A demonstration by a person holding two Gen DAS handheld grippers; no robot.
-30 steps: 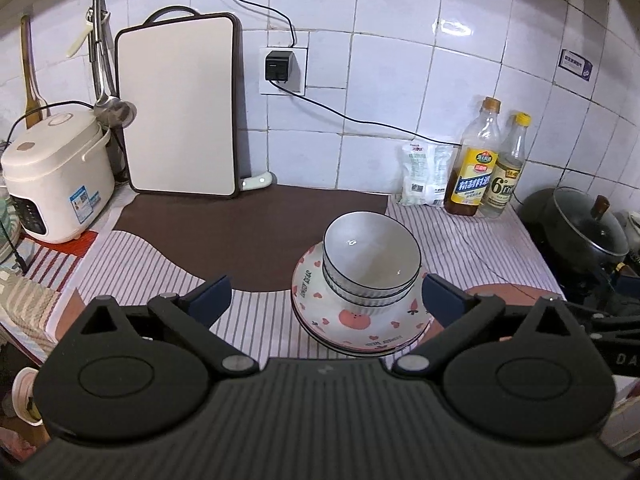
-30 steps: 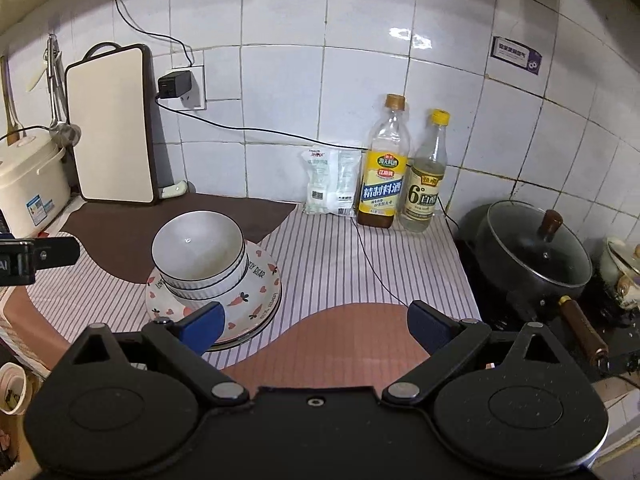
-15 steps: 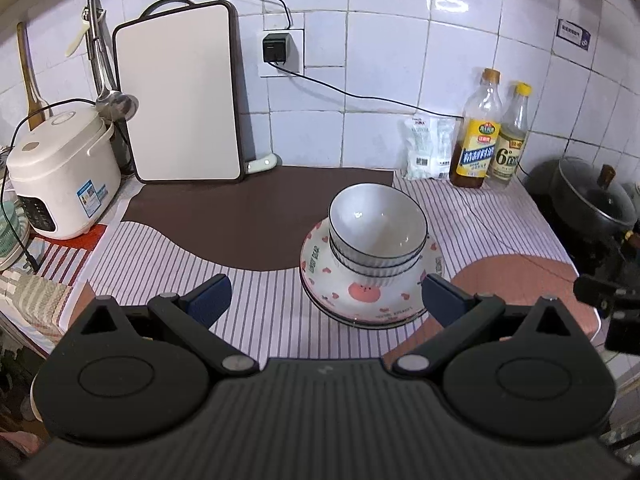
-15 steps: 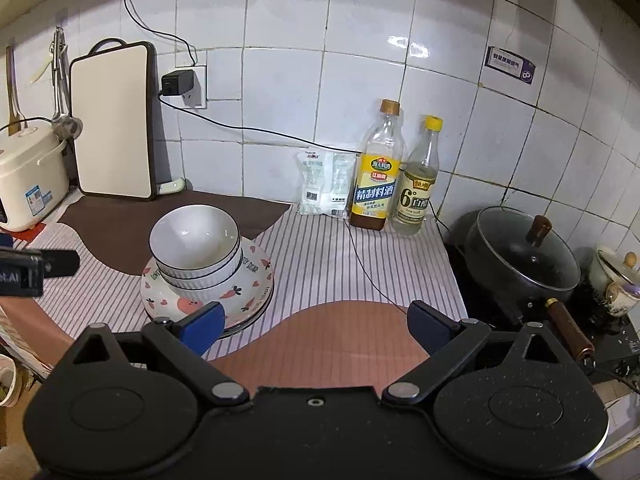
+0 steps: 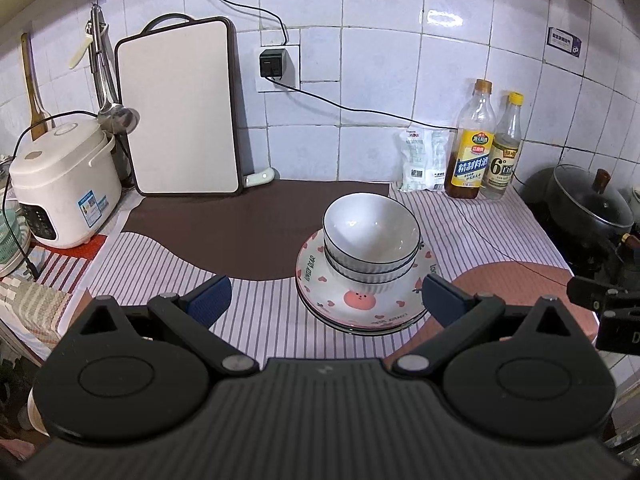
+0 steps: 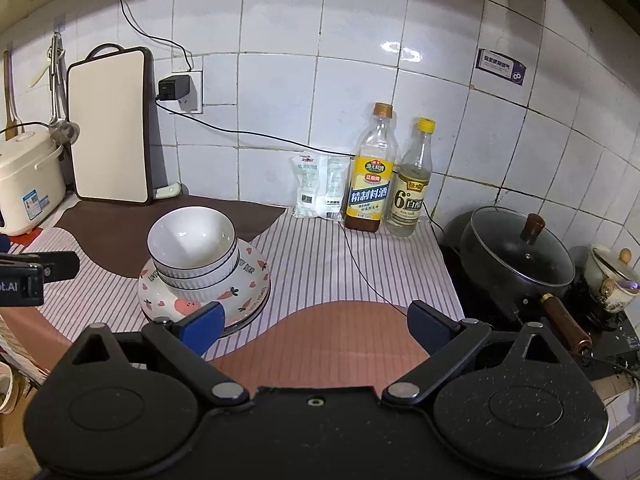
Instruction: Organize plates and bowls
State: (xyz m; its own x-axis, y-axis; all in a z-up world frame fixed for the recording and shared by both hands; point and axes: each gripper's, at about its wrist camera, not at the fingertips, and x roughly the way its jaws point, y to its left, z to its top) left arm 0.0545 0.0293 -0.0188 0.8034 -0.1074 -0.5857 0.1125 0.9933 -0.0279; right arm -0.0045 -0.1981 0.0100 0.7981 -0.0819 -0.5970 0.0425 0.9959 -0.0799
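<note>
Pulled back from the counter over the past second, both grippers now see the crockery smaller and farther off. From the left wrist, the left gripper (image 5: 324, 294) hangs spread and empty above the striped mat (image 5: 260, 304), the nested bowls (image 5: 371, 236) on stacked plates (image 5: 366, 300) lying just ahead and slightly right of its centre line, the right blue fingertip (image 5: 440, 298) near the plates' rim. From the right wrist, the right gripper (image 6: 314, 322) is likewise spread, holding nothing, with the bowls (image 6: 194, 246) and plates (image 6: 240, 292) off to its front left, behind its left fingertip (image 6: 202, 326). The stack is round, with no long axis; the left gripper appears better aligned for any next grasp
</note>
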